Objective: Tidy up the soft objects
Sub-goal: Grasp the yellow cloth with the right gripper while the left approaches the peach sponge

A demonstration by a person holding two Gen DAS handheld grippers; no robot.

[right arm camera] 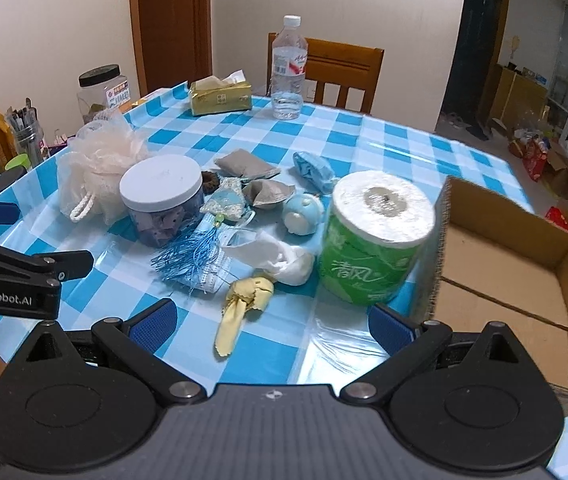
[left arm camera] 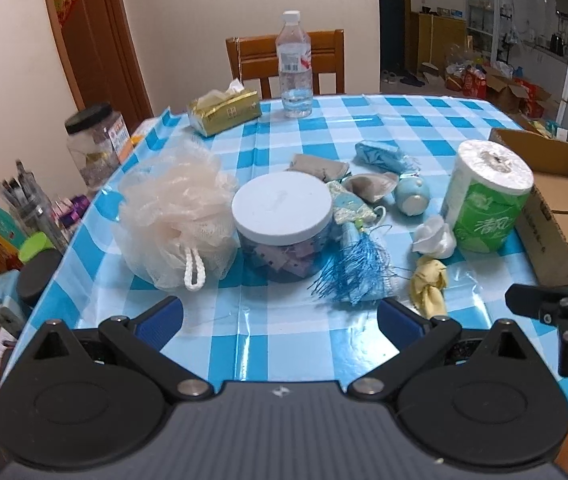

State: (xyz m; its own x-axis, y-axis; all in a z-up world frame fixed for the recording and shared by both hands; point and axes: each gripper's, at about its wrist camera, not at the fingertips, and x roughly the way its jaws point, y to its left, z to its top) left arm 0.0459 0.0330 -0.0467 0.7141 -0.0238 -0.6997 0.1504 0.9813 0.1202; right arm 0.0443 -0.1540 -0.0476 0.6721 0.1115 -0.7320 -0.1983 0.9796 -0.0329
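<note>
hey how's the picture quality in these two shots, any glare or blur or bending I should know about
Left wrist view: sharp, with overhead light glaring off the glossy tablecloth just ahead of the open left hand-held gripper; fisheye bows the door frame. Right wrist view: motion-smeared on the toilet paper roll and cardboard box edge, and glare streaks near the open right hand-held gripper.

The surface (left arm camera: 296, 344), wearing a blue-and-white checked cloth, is carrying a cluster of things. A peach bath pouf (left arm camera: 172, 216) is sitting at nine o'clock, touching a white-lidded jar (left arm camera: 282, 216). A green-wrapped paper roll (left arm camera: 484, 196) is standing at three o'clock beside a cardboard box (left arm camera: 556, 204). A water bottle (left arm camera: 294, 64) and tissue pack (left arm camera: 224, 110) are resting toward twelve o'clock.
</note>
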